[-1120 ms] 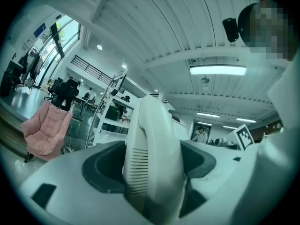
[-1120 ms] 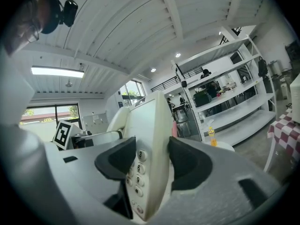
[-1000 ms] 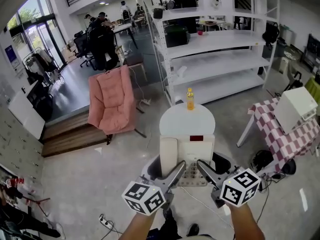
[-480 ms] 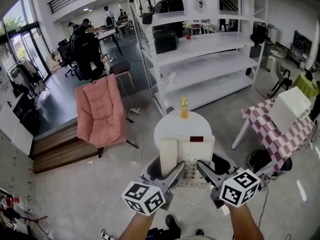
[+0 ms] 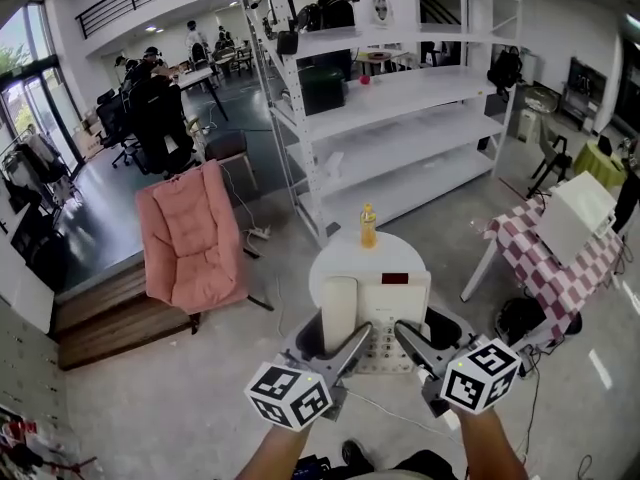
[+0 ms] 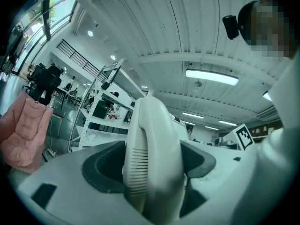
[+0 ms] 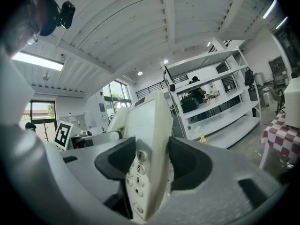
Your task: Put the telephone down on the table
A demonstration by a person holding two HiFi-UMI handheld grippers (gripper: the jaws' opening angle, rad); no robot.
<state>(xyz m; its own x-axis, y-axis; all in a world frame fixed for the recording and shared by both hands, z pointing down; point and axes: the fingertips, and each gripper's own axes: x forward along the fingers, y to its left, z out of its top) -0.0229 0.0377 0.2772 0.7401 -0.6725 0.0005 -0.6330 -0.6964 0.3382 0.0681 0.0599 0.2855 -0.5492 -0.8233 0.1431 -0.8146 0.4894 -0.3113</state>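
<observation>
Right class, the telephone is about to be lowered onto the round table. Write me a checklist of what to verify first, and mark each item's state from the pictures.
1. Left gripper shut on the handset: ok, jaw pads press on both its sides.
2. Right gripper shut on the telephone at its keypad edge: ok.
3. Round table in view just beyond the telephone: ok.
4. Yellow bottle out of the way: ok, it stands upright near the table's far edge, with bare top between it and the telephone.
5. Gap between the telephone's underside and the table: cannot tell.
6. Handset seated on its cradle: cannot tell.
</observation>
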